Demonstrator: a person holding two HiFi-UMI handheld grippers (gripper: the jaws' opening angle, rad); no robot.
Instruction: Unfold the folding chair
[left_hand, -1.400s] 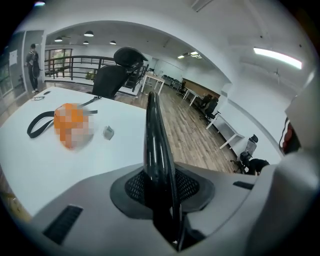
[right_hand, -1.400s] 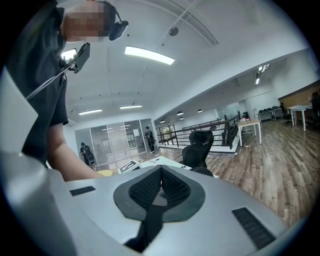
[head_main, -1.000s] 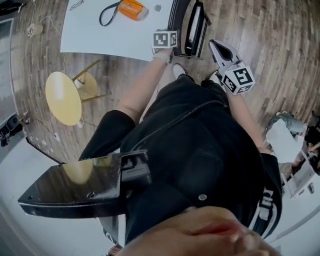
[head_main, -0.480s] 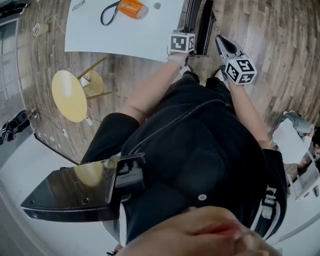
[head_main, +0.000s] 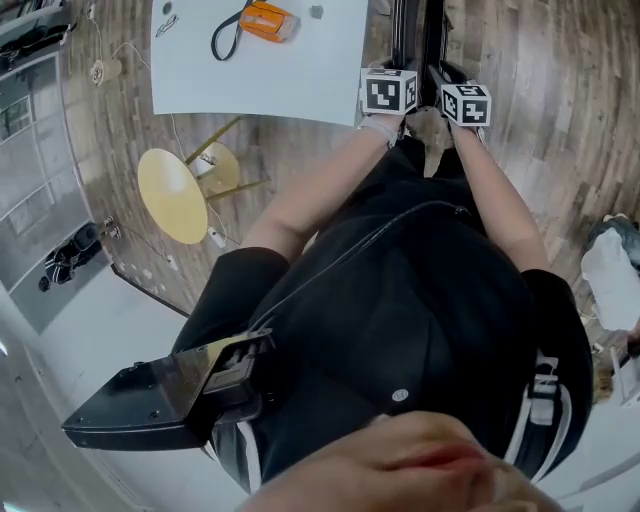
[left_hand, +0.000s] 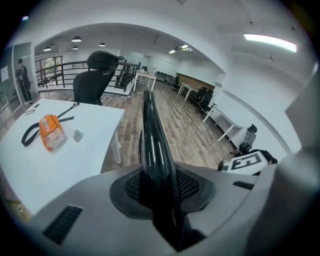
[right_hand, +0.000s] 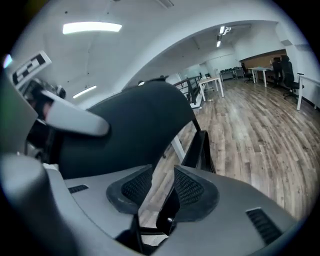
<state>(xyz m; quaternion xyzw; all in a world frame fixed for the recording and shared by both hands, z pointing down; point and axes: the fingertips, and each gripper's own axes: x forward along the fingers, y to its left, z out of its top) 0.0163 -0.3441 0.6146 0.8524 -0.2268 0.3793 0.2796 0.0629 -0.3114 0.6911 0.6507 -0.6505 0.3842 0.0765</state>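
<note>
Holding the folding chair (left_hand: 151, 125) by its shiny black tube with the left gripper (left_hand: 159, 189), jaws squeezed shut on the tube from both sides. Just been opening the jaws of the right gripper (right_hand: 162, 187). Now a little way apart, with a thin black bar of the chair low in the gap, not squeezed as far as can be told.

Found at the top middle of the head view: the chair, folded flat, standing on the wood floor (head_main: 540, 60), just beside the right edge of the white table (head_main: 290, 70). Down at the left of that frame, a yellow stool (head_main: 172, 195), well apart from all this.

To do this step well:
- Hold the left grip tight to stop any tipping.
- Slide the right jaws all the way around the bar, then close them before pulling.
- Grab a different part from the left one, to let one part swing away from the other.
- Pull slowly and apart, not up.
- Watch out for the table edge beside the chair, and for pinching at any hinge.

Both arms reaching straight out toward the top of the head view, left arm (head_main: 310, 190) and right arm (head_main: 490, 200), nearly side by side. Grippers close together at the top middle, pointing away from the body and tipped downward.
</note>
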